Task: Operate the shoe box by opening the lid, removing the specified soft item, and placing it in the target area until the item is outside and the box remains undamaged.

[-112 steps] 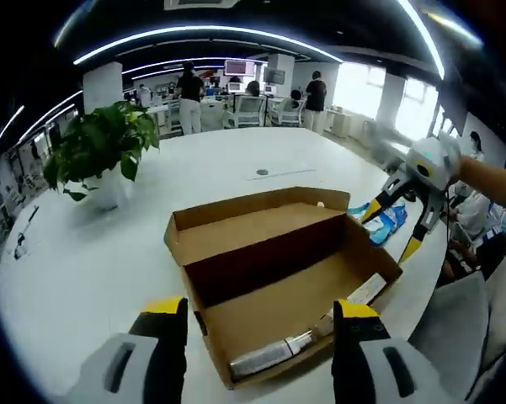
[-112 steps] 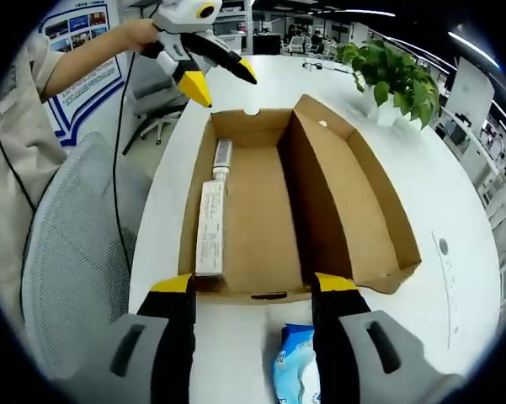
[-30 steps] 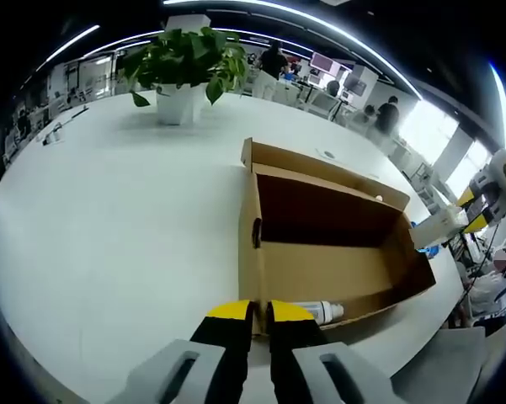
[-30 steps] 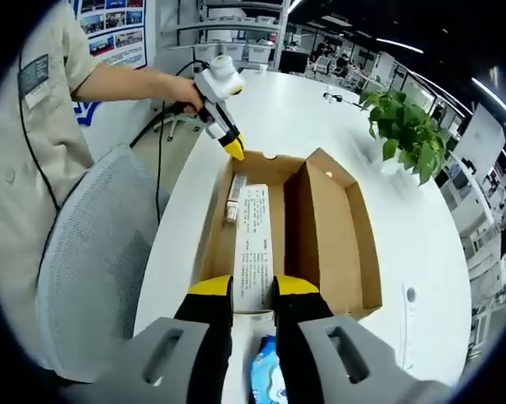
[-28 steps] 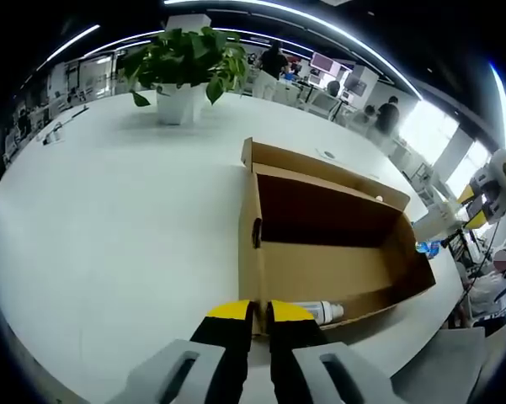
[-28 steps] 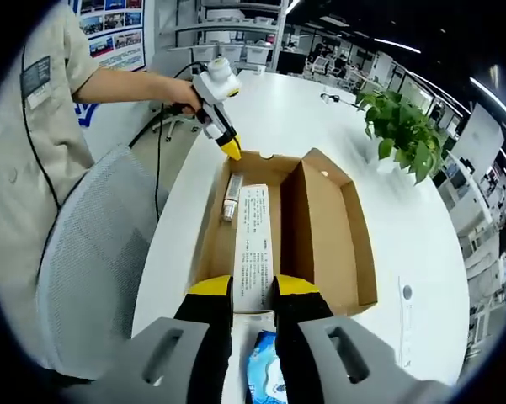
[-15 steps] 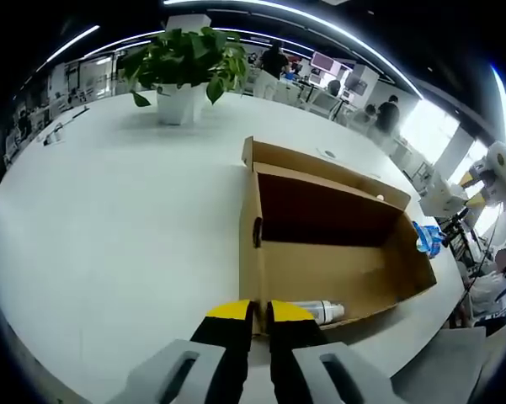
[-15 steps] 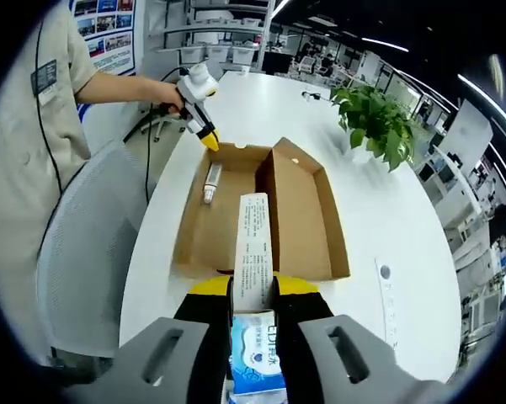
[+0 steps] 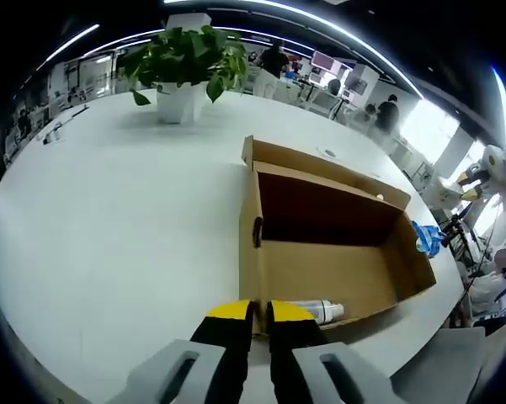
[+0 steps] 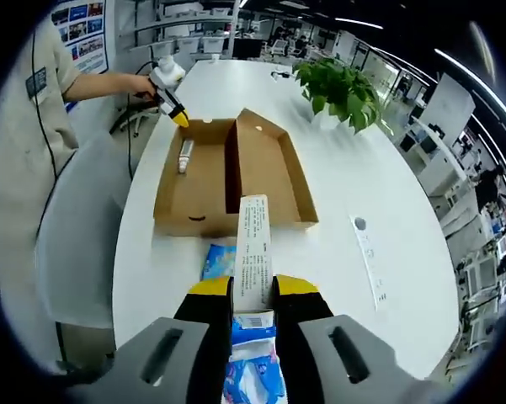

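An open brown cardboard shoe box (image 9: 320, 252) lies on the white table (image 9: 109, 219) with its lid folded back. My left gripper (image 9: 253, 310) is shut on the box's near end wall. A white tube (image 9: 317, 311) lies inside, close to that wall. My right gripper (image 10: 253, 286) is shut on a long white printed carton (image 10: 253, 244), held in the air short of the box (image 10: 227, 172). Under it, a blue soft pack (image 10: 220, 262) lies on the table, partly hidden by the carton and jaws. The left gripper (image 10: 170, 105) is at the box's far end, in a person's hand.
A potted plant (image 9: 185, 63) stands on the table beyond the box. A grey mesh chair (image 10: 76, 244) sits at the table's edge beside a person in a beige shirt (image 10: 21, 126). A slim white strip (image 10: 370, 252) lies right of the box. More people stand far off.
My right gripper closed on the white carton, lifted it out of the box and drew back over the blue pack. My left gripper closed on the end wall and has held still since.
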